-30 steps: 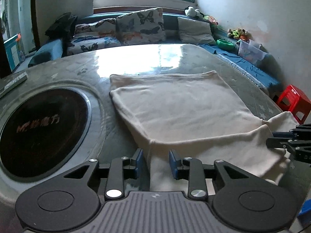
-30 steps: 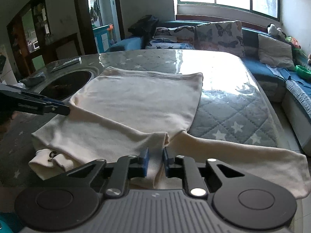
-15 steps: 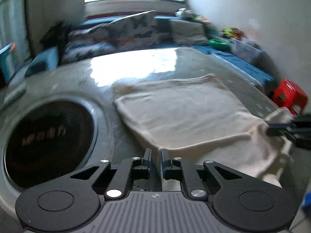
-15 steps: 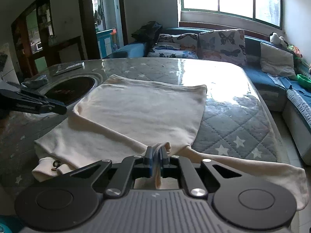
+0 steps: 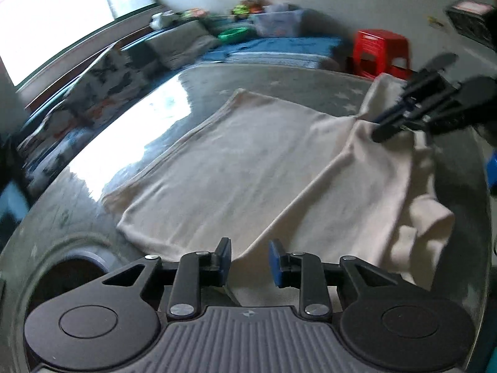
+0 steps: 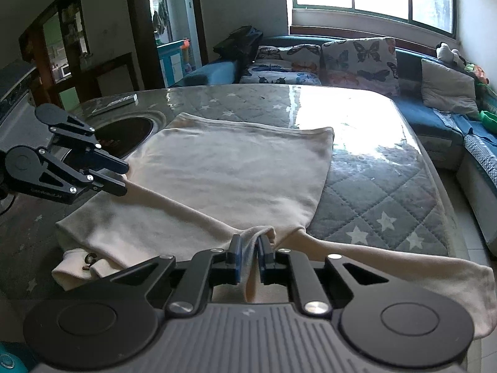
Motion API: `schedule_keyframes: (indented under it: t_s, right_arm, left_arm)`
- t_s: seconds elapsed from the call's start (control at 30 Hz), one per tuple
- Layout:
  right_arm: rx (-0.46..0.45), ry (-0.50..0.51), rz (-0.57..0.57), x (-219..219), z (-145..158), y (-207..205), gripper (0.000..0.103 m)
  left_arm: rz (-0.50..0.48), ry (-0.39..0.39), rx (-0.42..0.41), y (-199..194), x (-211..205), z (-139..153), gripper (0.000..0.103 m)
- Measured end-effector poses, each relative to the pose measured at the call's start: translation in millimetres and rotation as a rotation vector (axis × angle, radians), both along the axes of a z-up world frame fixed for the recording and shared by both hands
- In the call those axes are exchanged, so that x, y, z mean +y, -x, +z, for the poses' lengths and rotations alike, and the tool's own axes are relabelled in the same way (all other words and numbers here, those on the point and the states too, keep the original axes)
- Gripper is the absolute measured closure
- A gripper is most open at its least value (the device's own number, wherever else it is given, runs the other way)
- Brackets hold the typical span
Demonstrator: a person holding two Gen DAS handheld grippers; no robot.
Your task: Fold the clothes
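A cream sweatshirt [image 6: 236,174] lies spread flat on the table, one sleeve [image 6: 403,261] trailing off to the right. My right gripper [image 6: 248,250] is shut on a raised fold of the sweatshirt at its near edge. The left wrist view also shows the right gripper [image 5: 380,130], pinching the sweatshirt [image 5: 248,168] at the right. My left gripper [image 5: 250,259] is open just above the garment's near edge, nothing held between its fingers. In the right wrist view the left gripper [image 6: 122,177] hovers at the garment's left side with its fingers apart.
The table [image 6: 372,186] has a quilted star-pattern cover under glass. A round black hob [image 6: 124,130] is set into it at the left, with a remote [image 6: 115,104] behind. A sofa with butterfly cushions [image 6: 357,59] runs along the back. A red stool [image 5: 382,49] stands beyond the table.
The left gripper closed half a second ago and has since opened, swinging round toward the right gripper. The right gripper closed on the fold and keeps hold of it.
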State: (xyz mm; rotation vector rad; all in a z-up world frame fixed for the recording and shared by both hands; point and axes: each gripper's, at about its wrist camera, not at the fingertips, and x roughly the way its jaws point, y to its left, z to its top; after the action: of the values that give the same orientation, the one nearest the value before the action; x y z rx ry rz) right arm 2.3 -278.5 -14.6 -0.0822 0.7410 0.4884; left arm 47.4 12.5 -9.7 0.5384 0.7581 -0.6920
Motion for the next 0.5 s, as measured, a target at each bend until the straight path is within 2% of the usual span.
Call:
schedule_keyframes:
  t_s: [0.13, 0.2, 0.23, 0.27, 0.37, 0.43, 0.5]
  right_arm:
    - [0.012, -0.002, 0.005, 0, 0, -2, 0.09]
    - [0.018, -0.003, 0.006, 1, -1, -3, 0.084]
    - [0.02, 0.0, 0.007, 2, -1, -2, 0.083]
    - [0.022, 0.002, 0.008, 2, -1, -2, 0.082]
    - [0.025, 0.002, 0.001, 2, -2, -1, 0.071]
    - [0.029, 0.0, -0.01, 1, -3, -1, 0.068]
    - [0.036, -0.009, -0.027, -2, -4, 0, 0.055]
  left_arm:
    - [-0.081, -0.03, 0.014, -7, 0, -2, 0.074]
    - [-0.111, -0.044, 0.037, -10, 1, -4, 0.076]
    - [-0.12, -0.05, 0.046, -11, 2, -6, 0.079]
    - [-0.125, -0.055, 0.052, -13, 3, -6, 0.086]
    - [-0.137, -0.054, 0.069, -16, 6, -5, 0.098]
    - [-0.14, -0.045, 0.063, -12, 10, -1, 0.099]
    - [-0.138, -0.034, 0.054, -8, 14, 4, 0.1]
